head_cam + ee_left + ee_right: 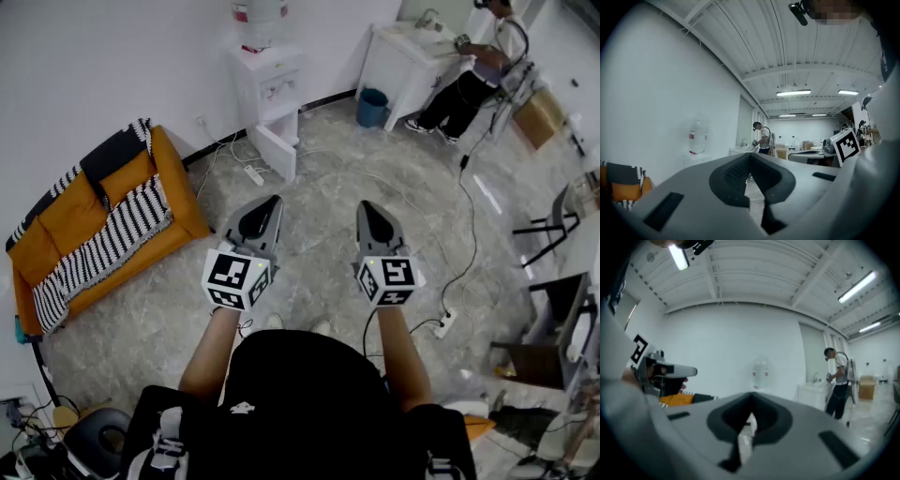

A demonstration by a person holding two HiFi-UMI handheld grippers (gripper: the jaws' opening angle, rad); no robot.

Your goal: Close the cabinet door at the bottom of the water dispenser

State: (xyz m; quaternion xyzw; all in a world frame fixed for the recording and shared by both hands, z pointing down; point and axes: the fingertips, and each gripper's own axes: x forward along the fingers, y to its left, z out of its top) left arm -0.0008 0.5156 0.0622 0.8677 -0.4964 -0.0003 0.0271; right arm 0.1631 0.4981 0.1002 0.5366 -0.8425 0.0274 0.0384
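The water dispenser (pixel 267 84) stands by the wall, well ahead of both pairs of fingers, and its bottom cabinet door (pixel 278 152) hangs open. The left gripper (pixel 271 202) and right gripper (pixel 367 206) point level, side by side. Each has its fingers pressed together on nothing. An orange sofa (pixel 94 225) sits left of the left fingers.

Long white ceiling tube lights (pixel 793 93) are lighting rm evenly, bright; soft shadows are falling on glossy grey marble floor (pixel 328 202). Both gripper views: fisheye is bending edges w/ dark vignette; right one is blurring.
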